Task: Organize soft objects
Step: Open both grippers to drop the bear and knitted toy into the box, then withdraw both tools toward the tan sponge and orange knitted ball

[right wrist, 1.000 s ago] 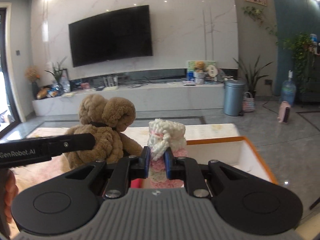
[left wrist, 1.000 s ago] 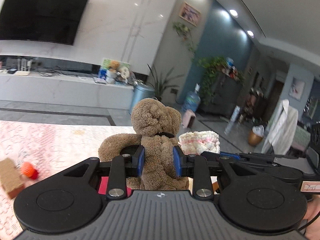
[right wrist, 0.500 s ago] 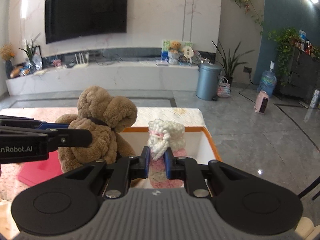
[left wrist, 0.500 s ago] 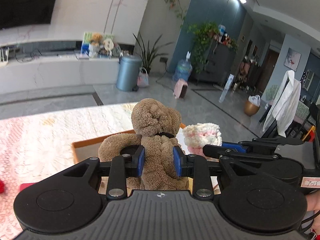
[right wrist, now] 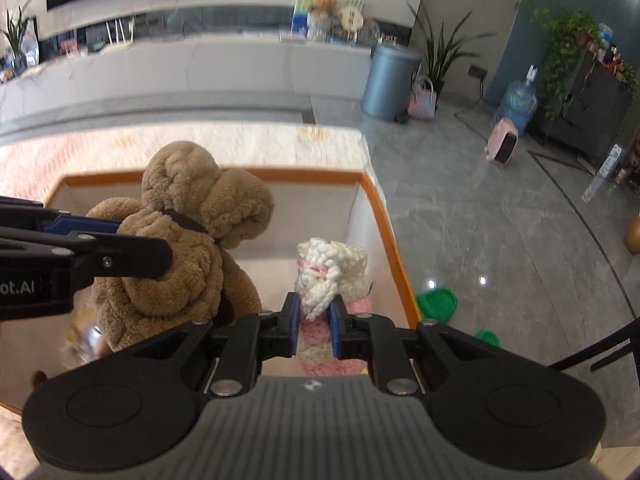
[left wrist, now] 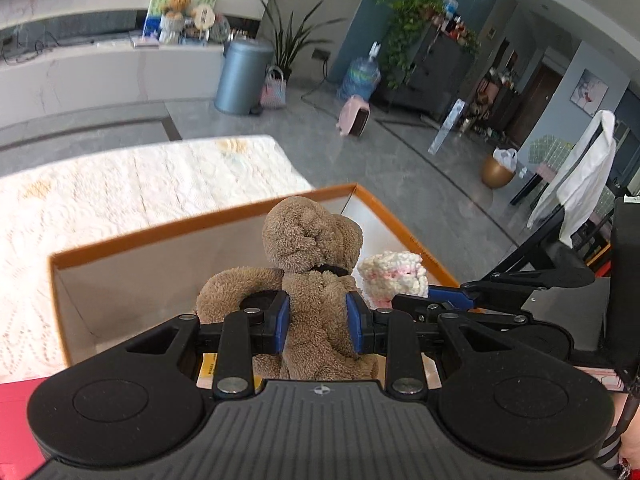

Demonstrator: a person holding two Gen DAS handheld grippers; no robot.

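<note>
Left wrist view: the left gripper (left wrist: 318, 322) is clamped on a brown plush bear (left wrist: 316, 248), its blue pads (left wrist: 282, 322) pressed into the body on both sides, just below the dark collar. The bear hangs with its back to the camera, head up, one arm curling out to the left over the finger. It sits above the open top of a box (left wrist: 160, 228) with an orange rim and pale inner walls — the box stands on a light patterned cloth (left wrist: 120, 184). To the right of the bear, close beside it, is a white and pink knit toy (left wrist: 392, 276), held by the right gripper (left wrist: 444, 298), which reaches in from the right edge. A red flat thing (left wrist: 16, 412) shows at the lower left corner.

Right wrist view: the right gripper (right wrist: 316, 326) is closed tight on the knit toy (right wrist: 332, 264), the fingers nearly together with the yarn pinched between them. The toy stands upright over the right part of the box (right wrist: 384, 216), near its right wall. The bear (right wrist: 192, 236) is to the left, just beside the toy, and the left gripper (right wrist: 92, 240) comes in from the left edge, gripping it. Beyond the box's right wall, two green lids (right wrist: 436, 304) lie on the grey floor (right wrist: 500, 220). What lies on the box bottom is too blurred to tell.
</note>
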